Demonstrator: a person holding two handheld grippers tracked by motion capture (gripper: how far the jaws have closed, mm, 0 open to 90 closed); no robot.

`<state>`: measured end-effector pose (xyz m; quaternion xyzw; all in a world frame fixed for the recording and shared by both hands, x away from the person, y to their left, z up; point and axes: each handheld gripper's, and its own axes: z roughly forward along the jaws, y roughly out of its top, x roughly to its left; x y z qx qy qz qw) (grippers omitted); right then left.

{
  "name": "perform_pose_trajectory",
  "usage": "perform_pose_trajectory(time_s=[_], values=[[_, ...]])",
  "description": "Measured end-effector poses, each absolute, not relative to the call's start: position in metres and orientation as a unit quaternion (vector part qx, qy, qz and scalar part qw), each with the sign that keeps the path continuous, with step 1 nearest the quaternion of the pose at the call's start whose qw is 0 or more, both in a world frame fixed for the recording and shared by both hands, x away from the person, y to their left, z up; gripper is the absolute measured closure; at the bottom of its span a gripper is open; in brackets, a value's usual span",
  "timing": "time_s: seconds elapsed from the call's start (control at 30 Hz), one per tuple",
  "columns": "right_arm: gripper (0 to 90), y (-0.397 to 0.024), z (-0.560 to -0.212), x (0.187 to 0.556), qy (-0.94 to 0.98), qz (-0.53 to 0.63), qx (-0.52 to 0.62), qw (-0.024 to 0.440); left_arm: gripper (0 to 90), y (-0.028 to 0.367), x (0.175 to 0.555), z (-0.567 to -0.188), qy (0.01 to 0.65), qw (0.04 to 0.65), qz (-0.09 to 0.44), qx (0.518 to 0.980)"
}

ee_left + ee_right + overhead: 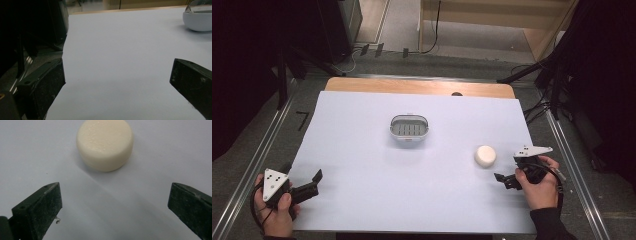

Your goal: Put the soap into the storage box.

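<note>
You had the round cream soap bar (105, 143) lying flat on the white table cover (377, 200), well apart from the small white soap dish (409, 129) and on the side of the dish nearer to your right hand. The dish stood in the middle of the cover with its slotted tray empty, so the placing of the soap was, as I judge it, not yet done.

Your right gripper (506, 178) was just beside the soap, on the side away from the dish. Its jaws stood wide open with nothing between them, and the soap was ahead of the tips, not touching them. The grasp was not started.

Your left gripper (312, 184) rested far from the dish, at the near left corner of the cover. Its jaws were also open and held nothing.

What was left: to close on the soap, to lift it, to carry it to the dish and to put it down there
</note>
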<state>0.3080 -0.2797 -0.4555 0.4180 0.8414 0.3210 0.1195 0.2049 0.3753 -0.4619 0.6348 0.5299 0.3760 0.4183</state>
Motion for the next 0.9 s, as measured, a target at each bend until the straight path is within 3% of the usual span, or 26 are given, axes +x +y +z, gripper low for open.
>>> perform_pose_trajectory(time_s=[0.9], values=[[4.9,-0.253,-0.460,0.332,0.835,0.324,0.431,0.106,0.2,0.376,0.205,-0.462,0.530,0.420,0.375,0.634]])
